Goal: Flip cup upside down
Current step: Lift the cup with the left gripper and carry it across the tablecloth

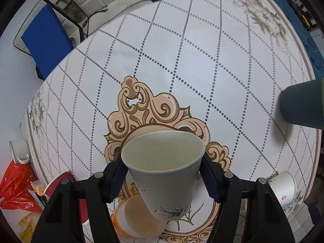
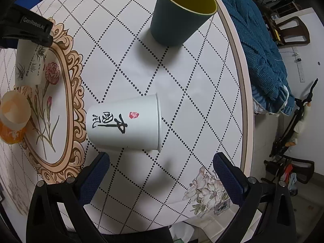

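My left gripper (image 1: 162, 174) is shut on a white paper cup (image 1: 164, 172) with a grass drawing, held upright above the table, mouth up and empty. The same held cup (image 2: 30, 62) shows at the left of the right wrist view, under the left gripper's body (image 2: 24, 30). My right gripper (image 2: 162, 174) is open and empty, just above a white paper cup with black calligraphy (image 2: 123, 124) that stands upside down on the table. A dark teal cup with a yellow inside (image 2: 182, 14) stands upright farther off.
An orange paper cup (image 1: 137, 220) stands upside down below the held cup; it also shows in the right wrist view (image 2: 14, 117). The round table (image 1: 182, 50) has a patterned cloth. A blue chair (image 1: 46, 40) and a teal-covered seat (image 2: 263, 46) stand beside it.
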### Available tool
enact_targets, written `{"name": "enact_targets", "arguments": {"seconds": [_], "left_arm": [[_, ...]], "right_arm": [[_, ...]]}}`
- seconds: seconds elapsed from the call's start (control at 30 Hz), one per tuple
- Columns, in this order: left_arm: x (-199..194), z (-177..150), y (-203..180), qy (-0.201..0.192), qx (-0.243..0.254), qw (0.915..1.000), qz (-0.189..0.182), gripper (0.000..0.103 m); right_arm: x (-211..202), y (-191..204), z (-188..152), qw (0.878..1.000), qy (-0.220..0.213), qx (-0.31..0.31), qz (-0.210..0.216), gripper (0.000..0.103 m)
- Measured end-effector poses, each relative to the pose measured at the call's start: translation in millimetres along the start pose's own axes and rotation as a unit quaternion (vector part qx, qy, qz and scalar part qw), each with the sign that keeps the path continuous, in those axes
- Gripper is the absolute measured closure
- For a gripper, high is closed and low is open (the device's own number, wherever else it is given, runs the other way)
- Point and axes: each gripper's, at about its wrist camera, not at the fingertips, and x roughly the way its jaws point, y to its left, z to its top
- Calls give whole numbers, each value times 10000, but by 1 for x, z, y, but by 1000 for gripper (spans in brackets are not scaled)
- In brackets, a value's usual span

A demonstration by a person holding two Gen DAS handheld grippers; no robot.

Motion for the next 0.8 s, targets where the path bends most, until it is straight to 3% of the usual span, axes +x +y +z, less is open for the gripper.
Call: {"name": "enact_targets", "arguments": {"seconds": [0.33,0.63,0.8], "left_arm": [[-57,-45,2,-383,-55,9993,4,39],[-79,-139,6,-343,-426,9985,7,39],[-73,-195,10,-201,-784,9967,25,39]], "right_arm": [[-17,-1,-21,9996,-231,-172,53,0],[-23,-5,-66,9971,-350,-413,539,0],[-23,-1,-98,9945,-414,-680,683,0]]}}
